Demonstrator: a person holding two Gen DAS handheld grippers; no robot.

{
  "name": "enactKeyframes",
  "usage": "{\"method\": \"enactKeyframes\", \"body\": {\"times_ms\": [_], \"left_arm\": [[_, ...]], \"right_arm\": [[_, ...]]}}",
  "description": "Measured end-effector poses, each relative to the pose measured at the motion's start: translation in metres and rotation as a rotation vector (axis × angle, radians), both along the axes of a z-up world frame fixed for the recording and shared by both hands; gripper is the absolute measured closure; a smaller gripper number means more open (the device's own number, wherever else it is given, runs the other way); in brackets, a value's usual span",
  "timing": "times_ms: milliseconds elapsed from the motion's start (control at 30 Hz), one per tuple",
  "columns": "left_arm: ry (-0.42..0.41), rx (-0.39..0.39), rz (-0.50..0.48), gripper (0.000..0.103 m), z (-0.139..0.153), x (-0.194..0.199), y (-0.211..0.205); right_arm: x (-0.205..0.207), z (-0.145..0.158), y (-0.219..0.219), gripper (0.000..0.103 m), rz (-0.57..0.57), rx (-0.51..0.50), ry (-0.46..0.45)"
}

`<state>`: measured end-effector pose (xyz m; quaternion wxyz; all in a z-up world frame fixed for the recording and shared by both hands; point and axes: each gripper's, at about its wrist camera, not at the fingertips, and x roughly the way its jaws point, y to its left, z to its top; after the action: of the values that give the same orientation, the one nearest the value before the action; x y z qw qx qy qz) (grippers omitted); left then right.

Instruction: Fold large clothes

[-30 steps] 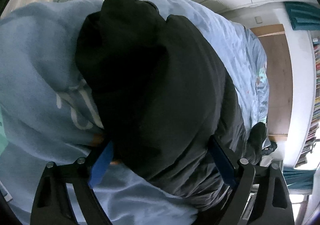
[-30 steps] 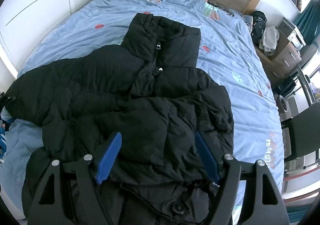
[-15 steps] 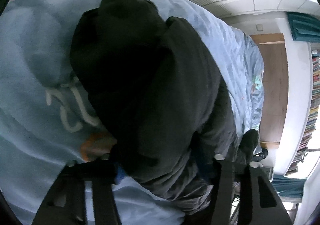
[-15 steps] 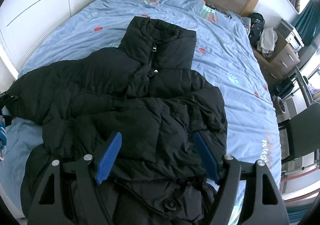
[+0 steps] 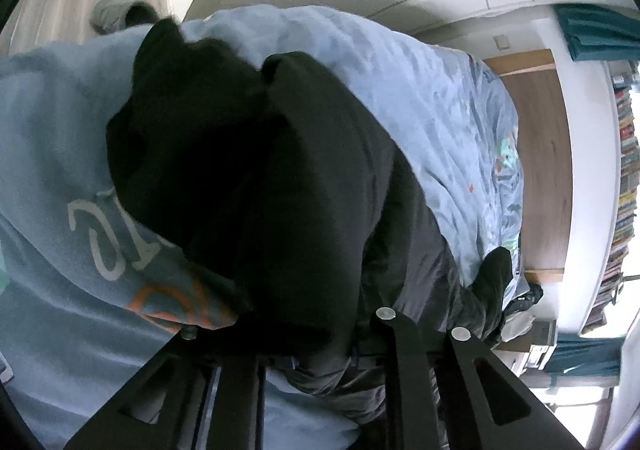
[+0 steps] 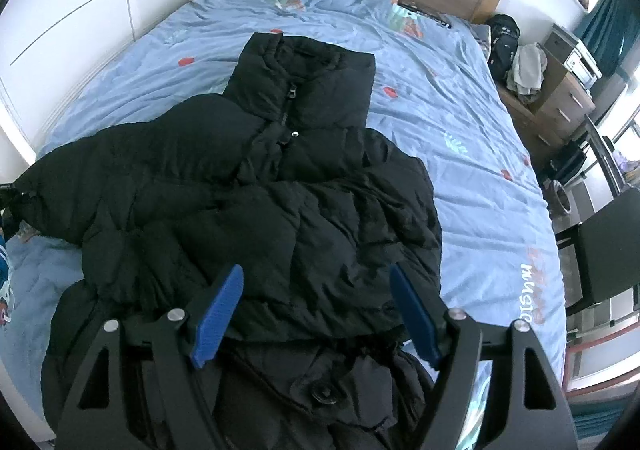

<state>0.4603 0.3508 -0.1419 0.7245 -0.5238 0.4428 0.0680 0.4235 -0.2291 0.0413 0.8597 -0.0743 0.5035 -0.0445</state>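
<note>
Left sleeve gripped, ready to fold inward.
The left hand-held gripper (image 5: 316, 346) is clamped on the black puffer jacket (image 6: 256, 218) spread on the blue-quilted bed (image 6: 460, 122); the right hand-held gripper (image 6: 316, 314) hovers wide, empty, above its hem. Next, probably: carry the sleeve across.

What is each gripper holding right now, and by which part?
The left gripper is shut on the black puffer jacket at a sleeve end. The right gripper is open, holding nothing.

My left gripper's (image 5: 308, 350) pads are buried in black jacket (image 5: 248, 178) fabric. The jacket's hem (image 6: 320, 410) runs off the bottom edge beneath my right gripper (image 6: 316, 310).
</note>
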Motion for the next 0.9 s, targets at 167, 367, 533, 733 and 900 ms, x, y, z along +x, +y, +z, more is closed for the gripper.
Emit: {"method": "enactKeyframes", "body": {"times_ms": [167, 367, 533, 733, 900], "left_arm": [[-0.023, 0.069, -0.053, 0.089, 0.023, 0.009, -0.012], [-0.101, 0.133, -0.111, 0.090, 0.067, 0.016, -0.030], [-0.166, 0.190, -0.185, 0.090, 0.104, 0.021, -0.058], [-0.241, 0.249, -0.301, 0.091, 0.143, 0.024, -0.110], [-0.291, 0.273, -0.412, 0.091, 0.164, 0.023, -0.168]], "right_arm": [[-0.007, 0.002, -0.011, 0.028, -0.013, 0.014, -0.006], [-0.016, 0.006, -0.026, 0.028, -0.030, 0.031, -0.022], [-0.025, 0.012, -0.042, 0.028, -0.043, 0.049, -0.044], [-0.036, 0.019, -0.067, 0.028, -0.066, 0.071, -0.077], [-0.048, 0.022, -0.091, 0.028, -0.086, 0.085, -0.097]]}}
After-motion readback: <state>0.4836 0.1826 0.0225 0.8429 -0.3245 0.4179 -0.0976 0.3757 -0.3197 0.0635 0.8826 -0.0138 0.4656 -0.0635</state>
